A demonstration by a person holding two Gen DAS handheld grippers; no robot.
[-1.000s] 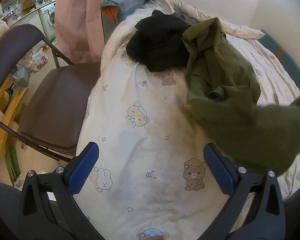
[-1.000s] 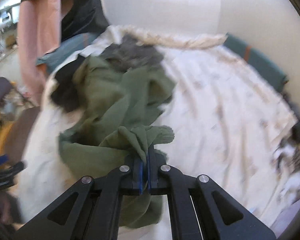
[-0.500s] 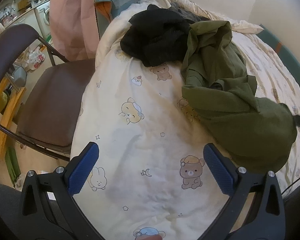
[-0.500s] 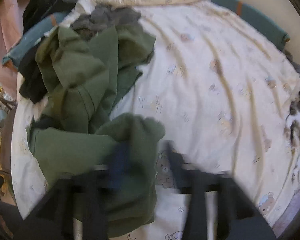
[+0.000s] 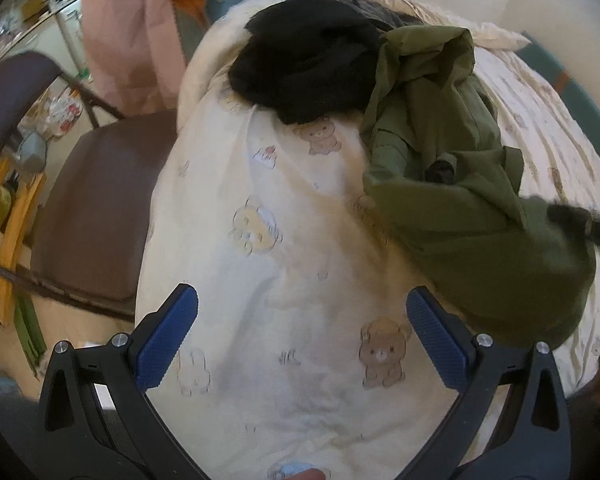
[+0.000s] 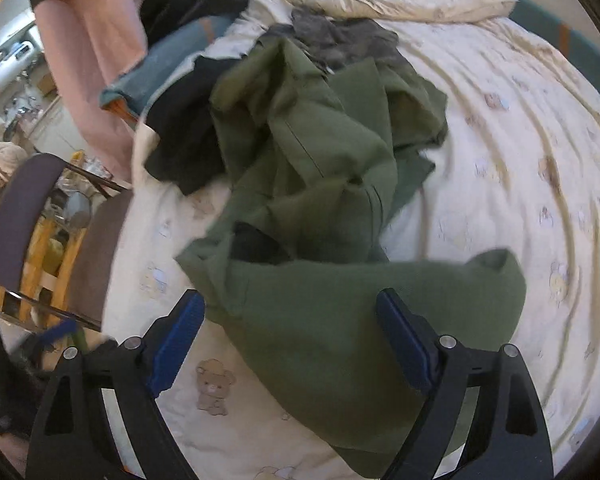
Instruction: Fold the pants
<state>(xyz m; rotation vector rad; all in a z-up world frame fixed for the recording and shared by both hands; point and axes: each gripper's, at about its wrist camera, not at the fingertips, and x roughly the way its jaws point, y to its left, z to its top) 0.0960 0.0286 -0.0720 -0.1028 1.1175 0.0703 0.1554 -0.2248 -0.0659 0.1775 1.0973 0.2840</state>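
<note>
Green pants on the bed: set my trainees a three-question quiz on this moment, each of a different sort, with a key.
1. True or false: the right gripper is clamped on the green pants.
2. What lies between the left gripper pads? A) green pants B) black garment C) only the bear-print quilt
3. Fill in: beside the bed, on the view's left, stands a brown ____.

Key: 1 false, its jaws are opening over the cloth. 2 C. 3 chair.
</note>
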